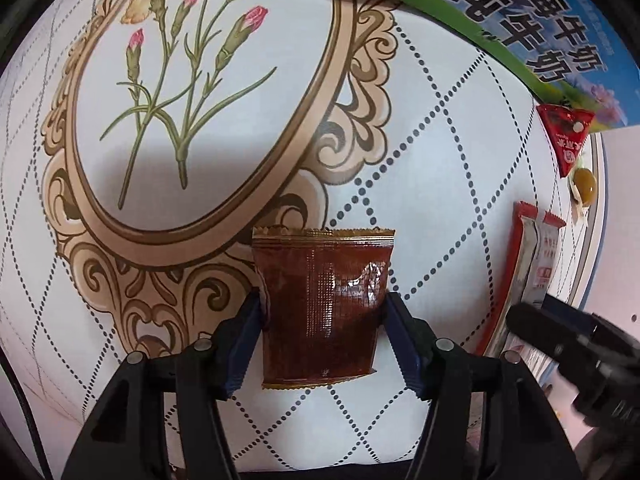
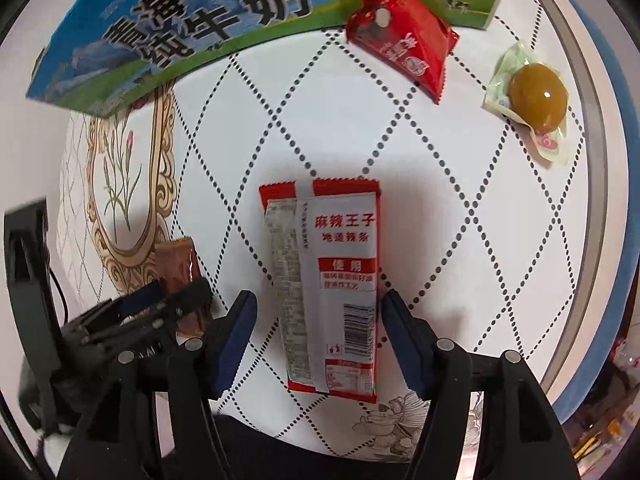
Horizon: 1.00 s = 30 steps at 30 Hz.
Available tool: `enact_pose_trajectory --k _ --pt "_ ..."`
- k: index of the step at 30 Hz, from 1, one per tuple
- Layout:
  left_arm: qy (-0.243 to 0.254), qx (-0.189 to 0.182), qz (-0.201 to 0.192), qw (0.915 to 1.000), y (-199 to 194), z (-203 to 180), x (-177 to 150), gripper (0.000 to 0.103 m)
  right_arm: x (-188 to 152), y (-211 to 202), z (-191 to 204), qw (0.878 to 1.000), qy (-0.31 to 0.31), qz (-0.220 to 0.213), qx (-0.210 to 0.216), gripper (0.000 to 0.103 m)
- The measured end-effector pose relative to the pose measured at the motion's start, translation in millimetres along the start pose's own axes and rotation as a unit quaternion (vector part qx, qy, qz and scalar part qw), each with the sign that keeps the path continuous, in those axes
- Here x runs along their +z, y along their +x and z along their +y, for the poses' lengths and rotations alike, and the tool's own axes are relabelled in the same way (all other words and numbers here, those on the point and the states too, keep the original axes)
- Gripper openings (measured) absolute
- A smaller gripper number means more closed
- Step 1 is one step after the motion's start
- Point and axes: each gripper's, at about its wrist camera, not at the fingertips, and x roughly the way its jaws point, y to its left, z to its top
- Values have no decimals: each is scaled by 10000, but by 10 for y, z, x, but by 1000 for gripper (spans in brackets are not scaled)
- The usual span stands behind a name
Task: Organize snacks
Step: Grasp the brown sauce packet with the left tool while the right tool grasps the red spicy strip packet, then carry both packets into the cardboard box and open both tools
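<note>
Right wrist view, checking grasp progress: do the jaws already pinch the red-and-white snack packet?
No: the red-and-white snack packet lies between open jaws, with a gap showing on the left side.

Left gripper (image 1: pixel 322 312): jaws low over the counter (image 1: pixel 440 160), both blue pads touching the sides of the brown packet (image 1: pixel 320 308). Right gripper (image 2: pixel 318 328): jaws spread, straddling the red-and-white packet (image 2: pixel 332 292); left pad clear, right pad just beside its edge. Grippers sit side by side, near each other.
</note>
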Motion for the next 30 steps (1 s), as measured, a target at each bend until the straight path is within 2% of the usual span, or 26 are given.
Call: enact_pose_trajectory --k 2,7,9,13,16,18,23,24,30 --pt "35 9 22 10000 42 29 39 59 30 100 190 10000 -31 20 -76 72" --pt "159 239 -70 9996 30 -112 48 58 0 264 254 9994 -87 -62 -322 72" --pt "287 332 -100 9990 22 -151 36 53 -20 317 285 9988 -153 -147 -449 72" --pt "266 270 -113 9992 -7 -239 -12 53 -36 379 340 9976 -181 -285 -599 57" --pt "298 226 -192 9991 -126 -256 -11 53 -58 276 317 9979 -199 -372 -481 51" --pt "322 147 -262 9990 -241 -282 -17 53 -64 131 213 9983 -180 -427 -345 50" --pt "529 -100 -620 9966 -682 -461 25 53 -91 -184 243 9974 -221 -679 23 49" --pt "615 -156 -675 9957 -796 -410 8 53 -93 -279 255 9968 -227 -758 99 49" --pt "817 -711 -1093 9881 -1472 -642 242 53 28 -985 245 9901 -284 -1242 591 49"
